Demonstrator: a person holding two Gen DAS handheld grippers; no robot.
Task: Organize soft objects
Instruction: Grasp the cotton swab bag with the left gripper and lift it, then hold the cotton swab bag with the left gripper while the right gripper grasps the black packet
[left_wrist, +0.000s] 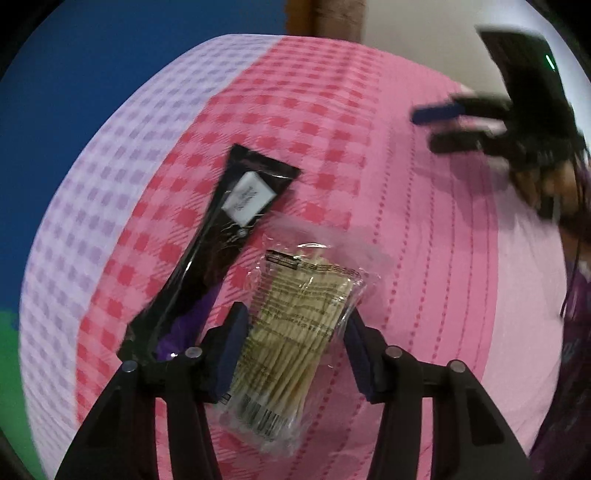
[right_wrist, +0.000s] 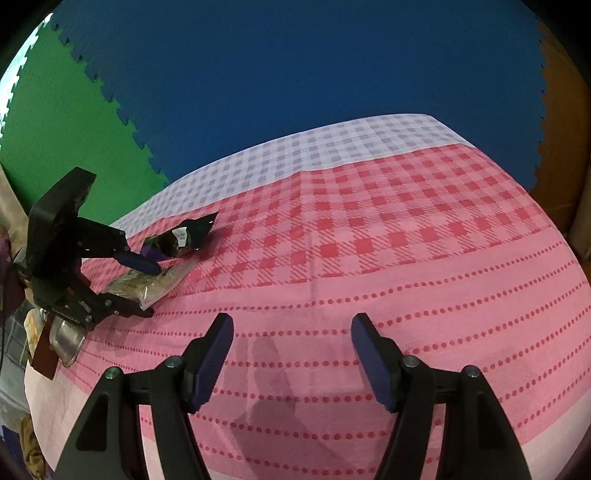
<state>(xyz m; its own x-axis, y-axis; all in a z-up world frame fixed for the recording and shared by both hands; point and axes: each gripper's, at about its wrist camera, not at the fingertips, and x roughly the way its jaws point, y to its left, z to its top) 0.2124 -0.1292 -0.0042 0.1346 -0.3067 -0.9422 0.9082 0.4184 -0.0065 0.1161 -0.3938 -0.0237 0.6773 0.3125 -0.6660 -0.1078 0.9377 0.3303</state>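
A clear packet of thin wooden sticks (left_wrist: 295, 325) lies on the pink checked tablecloth (left_wrist: 424, 277). My left gripper (left_wrist: 297, 310) points down on it, with both blue pads against the packet's sides. In the right wrist view the same packet (right_wrist: 155, 284) sits between the left gripper's (right_wrist: 153, 291) fingers at the table's left edge. A long black glossy pouch (left_wrist: 236, 221) with a white label lies just left of the packet, over something purple (left_wrist: 184, 325). My right gripper (right_wrist: 292, 317) hovers open over bare cloth, holding nothing; in the left wrist view it (left_wrist: 424, 129) shows at the far right.
A metal cup (right_wrist: 68, 339) and clutter sit beyond the table's left edge. Blue (right_wrist: 295, 74) and green (right_wrist: 55, 129) foam floor mats lie past the far edge. The person's hand (left_wrist: 554, 177) holds the right gripper. The tablecloth (right_wrist: 369, 240) spreads wide to the right.
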